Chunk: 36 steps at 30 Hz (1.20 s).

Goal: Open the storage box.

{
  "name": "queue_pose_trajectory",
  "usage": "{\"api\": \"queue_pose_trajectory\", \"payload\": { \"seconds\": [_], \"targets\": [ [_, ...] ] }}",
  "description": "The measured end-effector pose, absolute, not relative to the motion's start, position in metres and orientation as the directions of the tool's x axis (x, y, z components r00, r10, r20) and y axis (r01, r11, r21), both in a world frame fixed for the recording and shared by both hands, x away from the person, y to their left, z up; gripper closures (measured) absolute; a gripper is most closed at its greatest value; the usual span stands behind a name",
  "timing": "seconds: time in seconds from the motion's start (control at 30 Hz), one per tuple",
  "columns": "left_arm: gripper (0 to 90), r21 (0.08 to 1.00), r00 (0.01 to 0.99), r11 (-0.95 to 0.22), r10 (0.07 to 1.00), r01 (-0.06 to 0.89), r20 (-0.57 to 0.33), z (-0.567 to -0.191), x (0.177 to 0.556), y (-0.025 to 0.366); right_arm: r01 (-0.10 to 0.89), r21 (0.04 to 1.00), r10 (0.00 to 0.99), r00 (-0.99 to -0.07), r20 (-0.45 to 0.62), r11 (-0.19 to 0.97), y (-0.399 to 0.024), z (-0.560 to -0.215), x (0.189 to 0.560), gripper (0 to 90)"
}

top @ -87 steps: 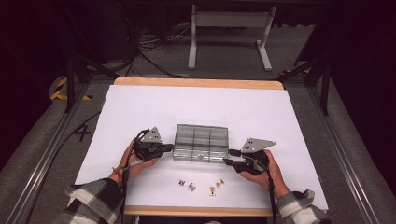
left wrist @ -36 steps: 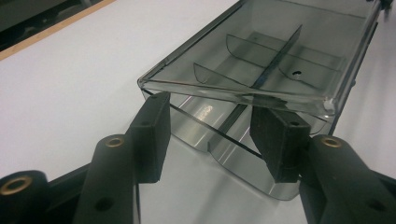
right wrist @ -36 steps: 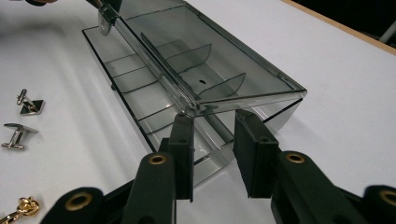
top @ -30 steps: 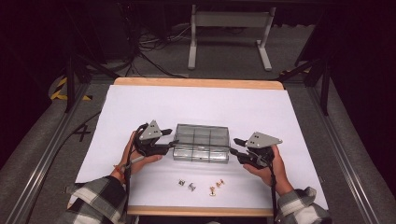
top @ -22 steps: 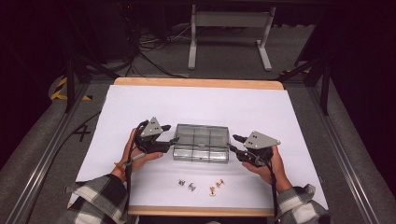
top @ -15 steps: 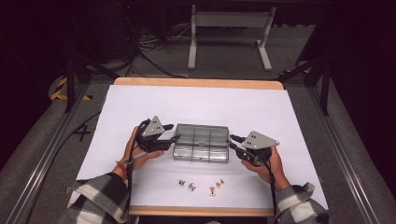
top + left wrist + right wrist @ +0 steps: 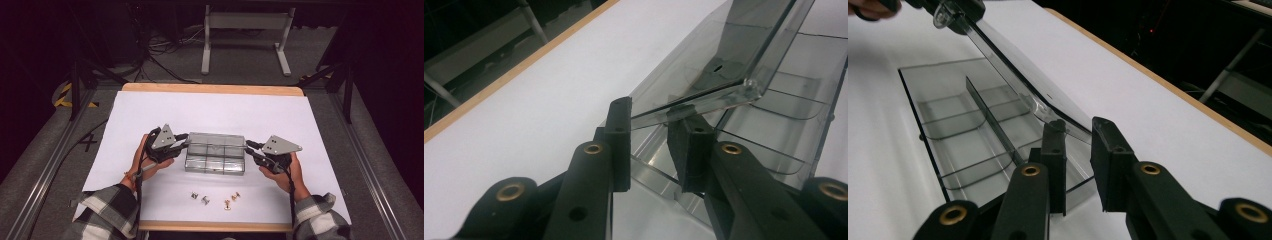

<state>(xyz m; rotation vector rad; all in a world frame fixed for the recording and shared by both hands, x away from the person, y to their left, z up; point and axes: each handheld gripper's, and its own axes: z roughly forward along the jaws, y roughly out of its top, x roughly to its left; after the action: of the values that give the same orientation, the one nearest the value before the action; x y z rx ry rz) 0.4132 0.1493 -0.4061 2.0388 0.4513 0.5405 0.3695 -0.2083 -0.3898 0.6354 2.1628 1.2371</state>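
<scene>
A clear plastic compartment box (image 7: 215,159) sits near the middle of the white-covered counter (image 7: 150,110), its transparent lid (image 7: 719,60) tilted up off the tray. The left claw (image 7: 181,143) meets the box's left end and the right claw (image 7: 248,148) its right end. The jaws of both claws have just been closing, and each now stands narrow around a corner of the lid's edge: in the left gripper view the lid passes between the pads (image 7: 621,130), and in the right gripper view likewise (image 7: 1055,145). Four small metal pieces (image 7: 215,199) lie on the counter near the box's front side.
</scene>
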Motion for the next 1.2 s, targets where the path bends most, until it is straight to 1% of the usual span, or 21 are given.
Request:
{"api": "queue_pose_trajectory", "payload": {
  "seconds": [0.23, 0.67, 0.8, 0.97, 1.2],
  "targets": [
    [76.2, 0.864, 0.834, -0.494, 0.512, 0.091, 0.204, -0.401, 0.407, 0.155, 0.124, 0.886, 0.63, -0.747, -0.213, 0.447, -0.206, -0.386, 0.368, 78.7],
    [76.7, 0.901, 0.856, -0.419, 0.501, 0.112, 0.127, -0.398, 0.41, 0.162, 0.141, 0.906, 0.66, -0.73, -0.177, 0.399, -0.207, -0.383, 0.376, 82.0],
    [78.2, 0.903, 0.852, -0.415, 0.506, 0.106, 0.132, -0.398, 0.412, 0.163, 0.144, 0.912, 0.664, -0.73, -0.164, 0.384, -0.208, -0.383, 0.378, 82.2],
    [79.0, 0.909, 0.852, -0.398, 0.513, 0.126, 0.107, -0.398, 0.415, 0.163, 0.155, 0.916, 0.67, -0.728, -0.146, 0.369, -0.209, -0.382, 0.381, 82.7],
    [80.2, 0.904, 0.848, -0.406, 0.519, 0.136, 0.106, -0.399, 0.42, 0.163, 0.173, 0.918, 0.677, -0.725, -0.126, 0.357, -0.209, -0.383, 0.385, 82.7]
  ]
}}
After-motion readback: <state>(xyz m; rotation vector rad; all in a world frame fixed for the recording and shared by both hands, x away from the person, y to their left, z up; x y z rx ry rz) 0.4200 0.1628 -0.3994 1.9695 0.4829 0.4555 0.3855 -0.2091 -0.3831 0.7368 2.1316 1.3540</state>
